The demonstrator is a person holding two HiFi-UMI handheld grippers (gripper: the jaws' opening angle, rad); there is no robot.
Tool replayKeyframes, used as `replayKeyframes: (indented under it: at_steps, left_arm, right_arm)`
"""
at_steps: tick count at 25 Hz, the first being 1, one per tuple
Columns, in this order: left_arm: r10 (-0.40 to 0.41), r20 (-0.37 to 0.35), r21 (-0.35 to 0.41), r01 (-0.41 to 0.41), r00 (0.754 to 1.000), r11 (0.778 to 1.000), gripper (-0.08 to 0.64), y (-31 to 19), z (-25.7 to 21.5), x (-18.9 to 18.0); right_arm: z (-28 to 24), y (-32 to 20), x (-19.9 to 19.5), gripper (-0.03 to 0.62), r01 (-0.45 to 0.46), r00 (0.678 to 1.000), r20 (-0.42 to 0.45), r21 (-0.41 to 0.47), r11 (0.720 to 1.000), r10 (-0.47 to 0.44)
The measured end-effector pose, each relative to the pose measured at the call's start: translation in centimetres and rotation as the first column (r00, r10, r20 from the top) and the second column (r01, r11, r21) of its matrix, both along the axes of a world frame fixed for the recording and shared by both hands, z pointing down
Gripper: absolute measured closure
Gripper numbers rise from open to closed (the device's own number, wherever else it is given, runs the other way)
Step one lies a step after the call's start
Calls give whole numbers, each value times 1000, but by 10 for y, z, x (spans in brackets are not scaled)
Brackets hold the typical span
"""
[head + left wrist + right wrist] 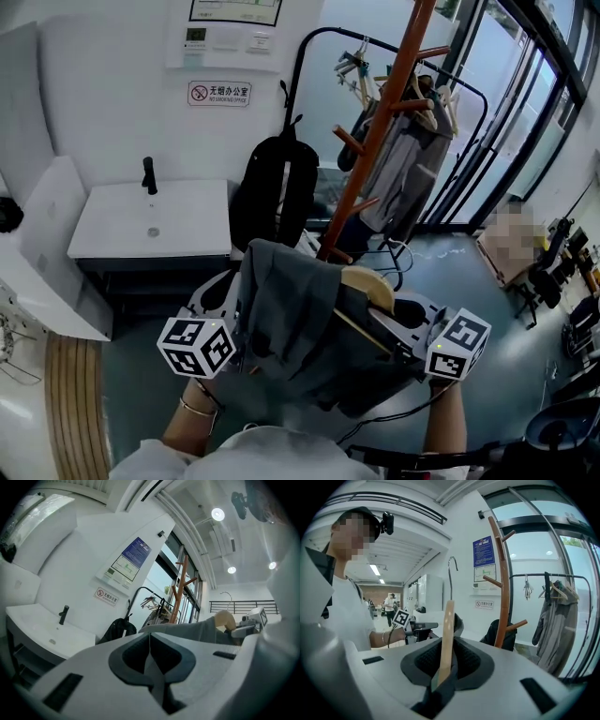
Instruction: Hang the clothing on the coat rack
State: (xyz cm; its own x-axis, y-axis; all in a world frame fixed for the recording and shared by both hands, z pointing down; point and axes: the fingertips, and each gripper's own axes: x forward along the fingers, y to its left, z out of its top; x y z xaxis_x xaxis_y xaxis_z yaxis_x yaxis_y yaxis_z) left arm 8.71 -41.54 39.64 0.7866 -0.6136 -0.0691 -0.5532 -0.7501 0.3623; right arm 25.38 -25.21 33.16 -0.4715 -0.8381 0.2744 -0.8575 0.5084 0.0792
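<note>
White wall closes the back of the room, and the coat rack [380, 122], a tall orange-brown wooden pole with short pegs, stands right of middle in the head view. Far to the left of the coat rack is a white sink counter [122, 220] against the wall, with a black tap [148, 175] upright near its back edge. Closer to the rack, and high on the wall, hangs a no-smoking sign [218, 93]. A black backpack [272, 187] sits just left of the pole's lower half. Below the pole's lower end, nearest the person, a grey garment [291, 319] is draped over a pale wooden hanger [370, 286] and is held up in the air, on none of the rack's pegs. Whether the cloth touches the pole cannot be told. The left gripper [150, 639], down and to the left of the pole, has its jaws closed together on a thin fold of the grey cloth. The right gripper [449, 644], down and to the right of the pole, has its jaws nearly together, clamped on the flat wooden arm of the hanger, which stands on edge between the pads. Behind the rack and to its right is a black metal clothes rail [309, 42] with a few bare hangers and a grey coat [408, 173] hanging from it. Farther right of the rack are dark-framed glass doors [525, 112].
</note>
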Motion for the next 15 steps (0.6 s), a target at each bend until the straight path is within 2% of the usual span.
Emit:
replayKeyframes:
  at_steps: [7,11,15]
  left_arm:
    - [-74,34,30,73,997,997,546,7,-2,-21]
    - [-127,26,38,126,992,991,546,6,-11,-23]
    - [-110,36,89,106,993,990,546,21,-32,2]
  right_arm:
    - [-37,-14,-8,517,126,987,-108,89,988,-116]
    - [-50,-28,7,517,157,985,-92,120,980,-146]
    - [-53,-35,21,517,194,980,-65,133,972,-187]
